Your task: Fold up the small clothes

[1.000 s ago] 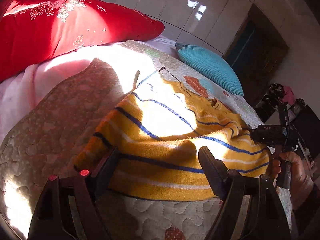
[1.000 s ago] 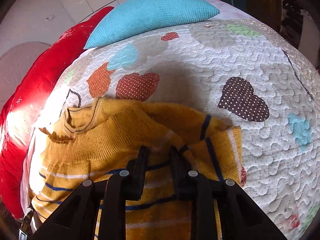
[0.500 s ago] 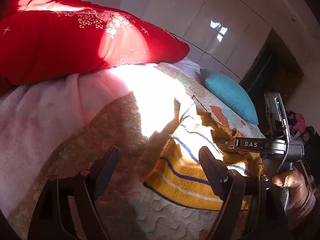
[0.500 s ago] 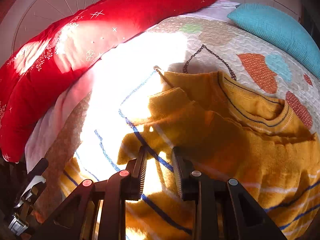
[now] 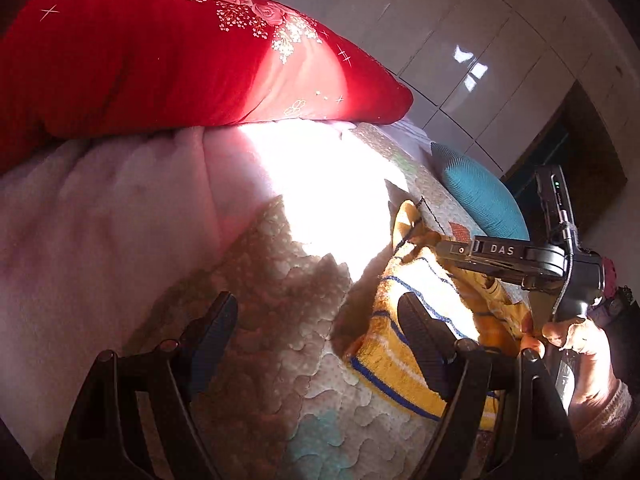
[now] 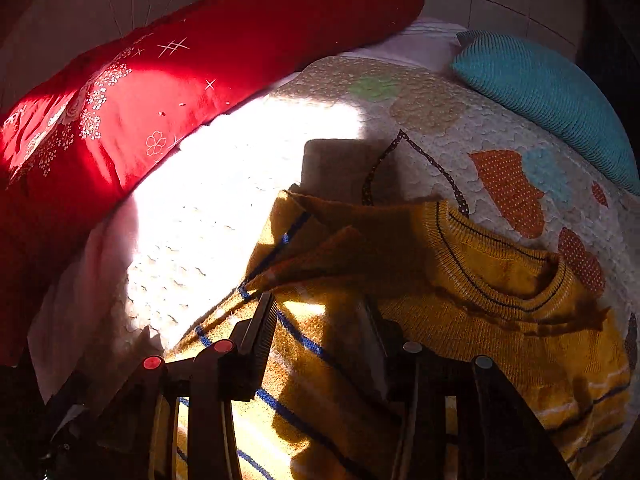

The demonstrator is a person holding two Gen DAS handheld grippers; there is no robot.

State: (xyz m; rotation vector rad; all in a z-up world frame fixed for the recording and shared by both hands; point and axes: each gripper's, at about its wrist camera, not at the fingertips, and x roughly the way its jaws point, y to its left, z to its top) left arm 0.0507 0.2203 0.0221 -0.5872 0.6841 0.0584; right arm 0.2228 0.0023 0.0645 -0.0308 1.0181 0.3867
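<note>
**Striped sweater on a sunlit bed, both tongs released**

A white quilted bedspread with coloured heart patches [image 6: 460,148] fills most of both views, a hard patch of sunlight across its left half. Along the far left edge lies a long red satin bolster embroidered with white flowers [image 6: 168,92], resting on a pale pink fleecy blanket [image 5: 100,240]. At the far right sits a teal ribbed cushion [image 6: 552,92], with glossy white wall panels [image 5: 460,60] behind it.

The small mustard-yellow knitted sweater with blue and white stripes [image 6: 480,300] lies on the bedspread, near and right of centre, its ribbed neckline towards the teal cushion and one side folded over onto its body.

The right gripper [image 6: 320,320] hangs directly over the folded sweater. Its jaws have just been opening; they stand apart with knit below them but nothing pinched. In the left wrist view a person's hand [image 5: 576,344] holds its handle at the right edge.

The left gripper [image 5: 316,316] is spread wide and empty over the bedspread, its right finger [image 5: 420,336] in front of the sweater's left edge.
</note>
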